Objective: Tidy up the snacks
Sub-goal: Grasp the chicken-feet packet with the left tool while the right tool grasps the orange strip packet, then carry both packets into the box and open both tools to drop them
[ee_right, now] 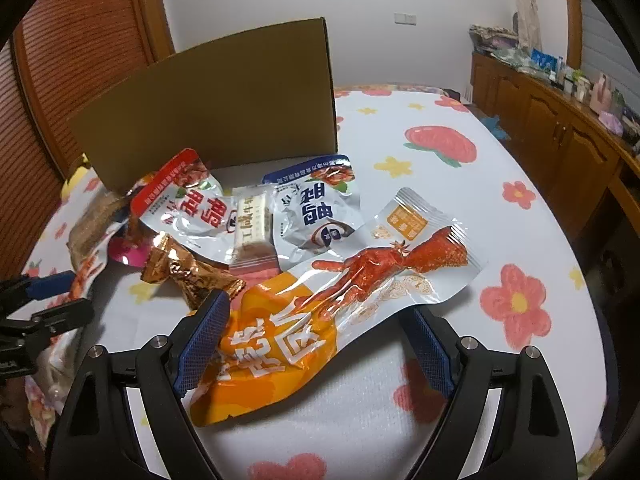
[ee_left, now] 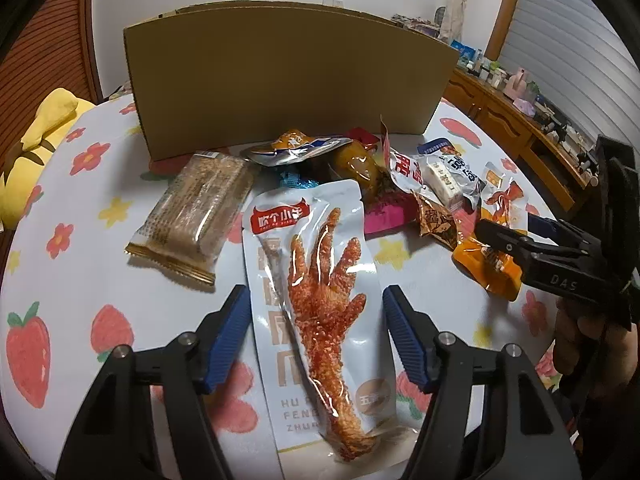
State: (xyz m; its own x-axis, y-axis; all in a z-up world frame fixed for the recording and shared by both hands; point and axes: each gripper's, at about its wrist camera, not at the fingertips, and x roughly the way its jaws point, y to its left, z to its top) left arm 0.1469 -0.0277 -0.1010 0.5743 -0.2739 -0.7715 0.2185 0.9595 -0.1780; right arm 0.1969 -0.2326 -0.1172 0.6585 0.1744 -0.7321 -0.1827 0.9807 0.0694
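Note:
A long white packet with a red chicken foot (ee_left: pixel 320 292) lies on the flowered sheet (ee_left: pixel 80 184) between the fingers of my left gripper (ee_left: pixel 316 292). Its blue pads stand just beside the packet's edges, open. In the right wrist view an orange and clear chicken-foot packet (ee_right: pixel 304 320) lies between the fingers of my right gripper (ee_right: pixel 318 304), which is wide open, with one pad partly hidden under the packet. Behind lie a brown cracker packet (ee_left: pixel 196 208), a red-and-white pouch (ee_right: pixel 188 204), a blue-and-white pouch (ee_right: pixel 316 208) and several small wrapped snacks. An open cardboard box (ee_left: pixel 280 80) stands behind the pile.
A yellow plush toy (ee_left: pixel 40 148) lies at the left edge of the bed. A wooden cabinet (ee_right: pixel 560 140) with many small items on top runs along the right. A slatted wooden door (ee_right: pixel 80 40) is at the left. A hand (ee_left: pixel 580 332) holds the right gripper.

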